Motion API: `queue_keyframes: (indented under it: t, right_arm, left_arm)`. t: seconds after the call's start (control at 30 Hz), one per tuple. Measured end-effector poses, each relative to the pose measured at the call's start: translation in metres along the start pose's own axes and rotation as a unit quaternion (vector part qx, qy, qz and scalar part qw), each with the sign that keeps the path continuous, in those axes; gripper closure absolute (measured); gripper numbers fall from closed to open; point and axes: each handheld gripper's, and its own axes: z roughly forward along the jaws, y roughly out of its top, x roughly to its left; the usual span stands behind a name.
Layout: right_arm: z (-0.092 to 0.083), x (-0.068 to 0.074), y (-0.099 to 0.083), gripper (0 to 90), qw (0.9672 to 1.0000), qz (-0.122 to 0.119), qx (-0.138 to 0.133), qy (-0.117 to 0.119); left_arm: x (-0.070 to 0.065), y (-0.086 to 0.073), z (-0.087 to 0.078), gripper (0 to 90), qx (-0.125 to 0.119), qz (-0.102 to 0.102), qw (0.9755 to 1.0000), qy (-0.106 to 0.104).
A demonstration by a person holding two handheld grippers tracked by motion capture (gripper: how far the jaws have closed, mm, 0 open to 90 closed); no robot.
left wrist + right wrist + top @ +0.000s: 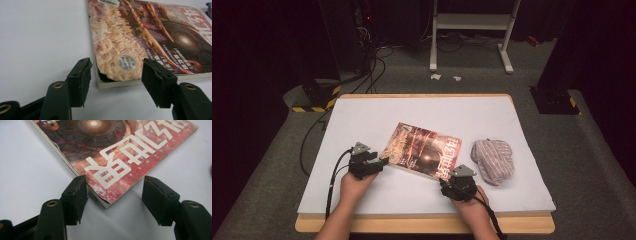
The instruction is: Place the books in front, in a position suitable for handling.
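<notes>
I am working both hand-held grippers at a white-covered table (362, 120), closing in on a paperback book (422, 149) that lies flat, cover up, near the middle and turned at a slant.

My left gripper (379, 164) sits at the book's near left corner. In the left gripper view that worn corner, with a round silver sticker (127, 62) on the cover, lies in the gap between the two black jaws, which stand apart and press on nothing.

My right gripper (447, 181) sits at the near right corner. In the right gripper view the corner with large pale lettering points into the gap; the jaws stand apart, one just beside the book's edge, though I cannot tell if it touches.

I judge that I approach low and from two corners because the book lies flush on the table, and a corner is the easiest place to get a jaw under.

A crumpled striped cloth (493, 159) lies just right of the book, close to my right gripper; it could snag if I swing outward. A metal stand (472, 22) and cables (372, 70) are on the floor beyond, well apart.
</notes>
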Motion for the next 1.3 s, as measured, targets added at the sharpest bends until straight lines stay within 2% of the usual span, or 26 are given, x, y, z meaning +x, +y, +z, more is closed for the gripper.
queue_keyframes:
  t: [0.1, 0.13, 0.2, 0.23, 0.33, 0.4, 0.47, 0.5, 0.53, 0.6, 0.67, 0.7, 0.77, 0.8, 0.83, 0.87, 0.93, 1.1, 1.3]
  right_arm:
    - [0.000, -0.011, 0.000, 40.1, 0.9997, 0.015, 0.002, -0.018]
    - [-0.001, -0.015, -0.001, 41.4, 0.9994, 0.022, 0.002, -0.025]
    - [-0.004, -0.023, -0.003, 44.0, 0.9985, 0.038, 0.004, -0.038]
    - [-0.006, -0.026, -0.004, 44.7, 0.9981, 0.040, 0.002, -0.047]
    - [-0.014, -0.032, -0.006, 44.3, 0.9973, 0.048, -0.010, -0.054]
    - [-0.021, -0.032, -0.005, 44.1, 0.9970, 0.049, -0.022, -0.055]
    - [-0.024, -0.030, -0.002, 43.5, 0.9970, 0.045, -0.033, -0.053]
    - [-0.025, -0.029, -0.001, 43.3, 0.9971, 0.043, -0.037, -0.050]
    - [-0.025, -0.027, 0.000, 43.1, 0.9972, 0.041, -0.041, -0.047]
    - [-0.023, -0.022, 0.003, 42.5, 0.9974, 0.038, -0.048, -0.038]
    - [-0.019, -0.017, 0.005, 41.8, 0.9978, 0.033, -0.051, -0.027]
    - [-0.015, -0.015, 0.007, 41.6, 0.9980, 0.028, -0.051, -0.024]
    - [-0.008, -0.013, 0.012, 41.4, 0.9984, 0.029, -0.045, -0.020]
    - [-0.005, -0.014, 0.014, 41.4, 0.9983, 0.038, -0.040, -0.019]
    - [-0.005, -0.014, 0.014, 41.4, 0.9983, 0.038, -0.040, -0.019]
    - [-0.004, -0.017, 0.015, 42.6, 0.9980, 0.049, -0.036, -0.017]
    - [-0.006, -0.020, 0.013, 46.2, 0.9979, 0.051, -0.027, -0.029]
    - [0.000, -0.030, 0.003, 55.5, 0.9969, 0.070, 0.013, -0.035]
    - [0.013, -0.031, 0.016, 55.7, 0.9968, 0.062, 0.016, -0.048]
  left_arm:
    - [-0.006, 0.000, 0.007, 45.5, 0.028, 0.012, 0.9994, -0.015]
    - [-0.009, 0.000, 0.006, 45.5, 0.031, 0.025, 0.9991, -0.012]
    - [-0.017, -0.001, 0.003, 46.5, 0.034, 0.036, 0.9987, -0.014]
    - [-0.022, -0.003, 0.003, 47.3, 0.037, 0.043, 0.9983, -0.014]
    - [-0.042, -0.011, 0.002, 49.6, 0.045, 0.071, 0.9960, -0.030]
    - [-0.061, -0.016, 0.002, 50.2, 0.047, 0.092, 0.9935, -0.047]
    - [-0.079, -0.021, 0.002, 50.3, 0.051, 0.118, 0.9892, -0.071]
    - [-0.087, -0.022, 0.003, 50.1, 0.052, 0.134, 0.9866, -0.078]
    - [-0.094, -0.023, 0.003, 50.1, 0.053, 0.145, 0.9849, -0.078]
    - [-0.099, -0.024, 0.001, 48.9, 0.048, 0.149, 0.9838, -0.087]
    - [-0.096, -0.024, -0.003, 49.6, 0.038, 0.132, 0.9853, -0.101]
    - [-0.093, -0.023, -0.005, 50.0, 0.035, 0.130, 0.9858, -0.100]
    - [-0.087, -0.022, -0.010, 50.3, 0.021, 0.124, 0.9881, -0.088]
    - [-0.082, -0.021, -0.012, 50.5, 0.015, 0.121, 0.9892, -0.081]
    - [-0.082, -0.021, -0.012, 50.5, 0.015, 0.121, 0.9892, -0.081]
    - [-0.073, -0.019, -0.016, 50.5, 0.003, 0.108, 0.9916, -0.071]
    - [-0.066, -0.018, -0.019, 50.5, -0.006, 0.097, 0.9933, -0.063]
    - [-0.057, -0.017, -0.021, 50.2, -0.011, 0.087, 0.9949, -0.049]
    - [-0.053, -0.017, -0.019, 48.9, -0.013, 0.090, 0.9951, -0.039]
